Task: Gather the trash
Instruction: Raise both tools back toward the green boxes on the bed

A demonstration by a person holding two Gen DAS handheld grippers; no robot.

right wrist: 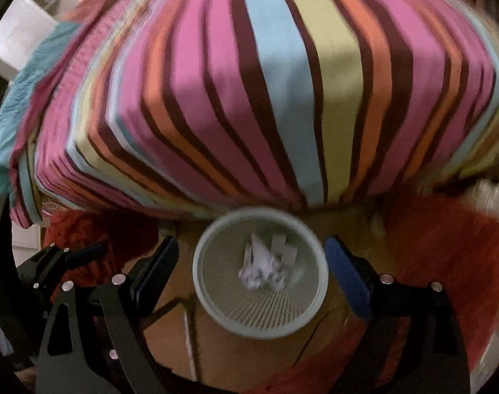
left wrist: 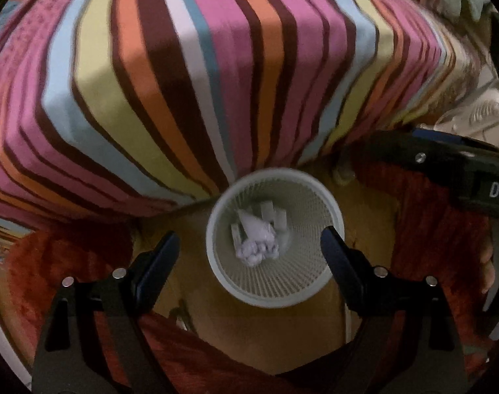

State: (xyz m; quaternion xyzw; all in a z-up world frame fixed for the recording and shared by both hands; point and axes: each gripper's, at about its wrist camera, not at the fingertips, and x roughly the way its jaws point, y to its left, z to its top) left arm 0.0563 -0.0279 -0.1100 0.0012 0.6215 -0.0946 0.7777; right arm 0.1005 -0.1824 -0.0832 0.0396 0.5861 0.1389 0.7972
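A white mesh wastebasket (left wrist: 315,295) stands on the floor below both grippers; it also shows in the right wrist view (right wrist: 216,315). Crumpled white paper (left wrist: 257,249) and small card pieces lie at its bottom, also seen in the right wrist view (right wrist: 262,271). My left gripper (left wrist: 249,246) is open and empty, its fingers on either side of the basket's mouth. My right gripper (right wrist: 251,256) is open and empty, also above the basket. The right gripper's body (left wrist: 446,170) shows at the right of the left wrist view, and the left gripper (right wrist: 52,262) shows at the left of the right wrist view.
A bed with a striped sheet (left wrist: 216,65) in pink, orange, brown, blue and yellow rises just behind the basket (right wrist: 266,98). A red rug (left wrist: 440,229) lies on the tan floor (left wrist: 282,344) on both sides of the basket. A teal cloth (right wrist: 10,124) lies at the far left.
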